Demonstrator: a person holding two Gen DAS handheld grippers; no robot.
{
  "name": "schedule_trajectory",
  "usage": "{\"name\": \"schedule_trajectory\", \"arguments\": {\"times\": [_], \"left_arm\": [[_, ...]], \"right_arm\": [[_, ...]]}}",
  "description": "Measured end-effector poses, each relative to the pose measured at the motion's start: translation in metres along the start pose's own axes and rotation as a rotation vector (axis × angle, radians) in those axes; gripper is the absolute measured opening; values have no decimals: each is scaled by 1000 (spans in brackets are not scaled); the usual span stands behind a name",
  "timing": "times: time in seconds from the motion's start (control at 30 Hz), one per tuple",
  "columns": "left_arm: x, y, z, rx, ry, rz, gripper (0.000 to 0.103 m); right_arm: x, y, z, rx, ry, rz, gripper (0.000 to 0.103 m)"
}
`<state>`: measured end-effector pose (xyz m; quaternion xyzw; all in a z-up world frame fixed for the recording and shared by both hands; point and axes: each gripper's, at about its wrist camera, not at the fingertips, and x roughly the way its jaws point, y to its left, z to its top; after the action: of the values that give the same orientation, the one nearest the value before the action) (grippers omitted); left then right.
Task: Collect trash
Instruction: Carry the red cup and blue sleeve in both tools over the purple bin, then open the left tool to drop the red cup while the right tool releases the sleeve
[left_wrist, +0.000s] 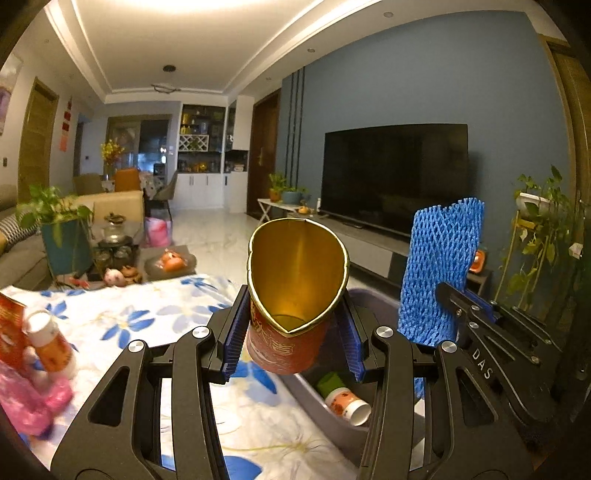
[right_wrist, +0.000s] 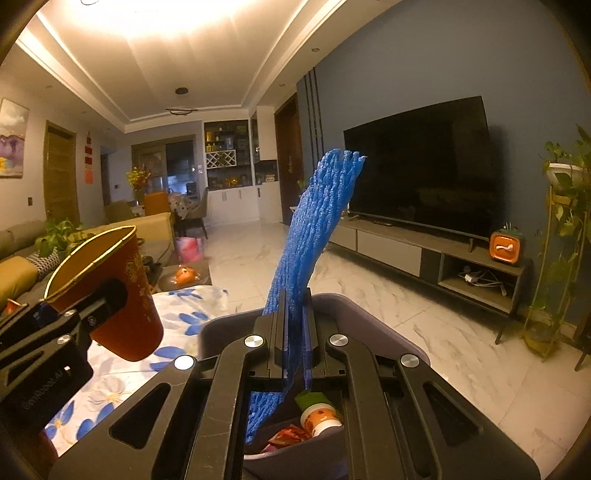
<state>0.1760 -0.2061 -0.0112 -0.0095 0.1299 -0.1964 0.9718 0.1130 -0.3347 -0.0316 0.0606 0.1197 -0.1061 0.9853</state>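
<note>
My left gripper (left_wrist: 293, 325) is shut on a squashed red paper cup (left_wrist: 295, 291) with a gold inside, held above the table edge beside the grey trash bin (left_wrist: 373, 299). The cup also shows in the right wrist view (right_wrist: 122, 295). My right gripper (right_wrist: 294, 325) is shut on a blue foam fruit net (right_wrist: 317, 229), held upright over the bin (right_wrist: 229, 325). The net shows at right in the left wrist view (left_wrist: 439, 266). Inside the bin lie a small white and orange bottle (right_wrist: 320, 417) and red wrappers (right_wrist: 288, 435).
The table has a white cloth with blue flowers (left_wrist: 147, 317). At its left lie a small bottle (left_wrist: 50, 343), a red box (left_wrist: 11, 332) and a pink bag (left_wrist: 33, 402). A TV (right_wrist: 421, 166) on a low stand and potted plants (right_wrist: 565, 229) stand beyond the marble floor.
</note>
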Motion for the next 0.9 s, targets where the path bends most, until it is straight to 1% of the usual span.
{"name": "schedule_trajectory", "arguments": {"times": [0.17,0.43,0.67,0.9], "left_arm": [[23,-4,-9,-4,31,-17,45],[39,-5,-15,-6,60,-43,45],[55,-1,-22,-43,86,-109,45],[65,-6,-30,-22,97,-120,45]], "right_arm": [[8,-6,-4,2,12,-14,7],[21,-9,-9,-2,34,-11,7],[29,-6,-11,-12,55,4,7],[35,-12,-14,-1,73,4,7]]}}
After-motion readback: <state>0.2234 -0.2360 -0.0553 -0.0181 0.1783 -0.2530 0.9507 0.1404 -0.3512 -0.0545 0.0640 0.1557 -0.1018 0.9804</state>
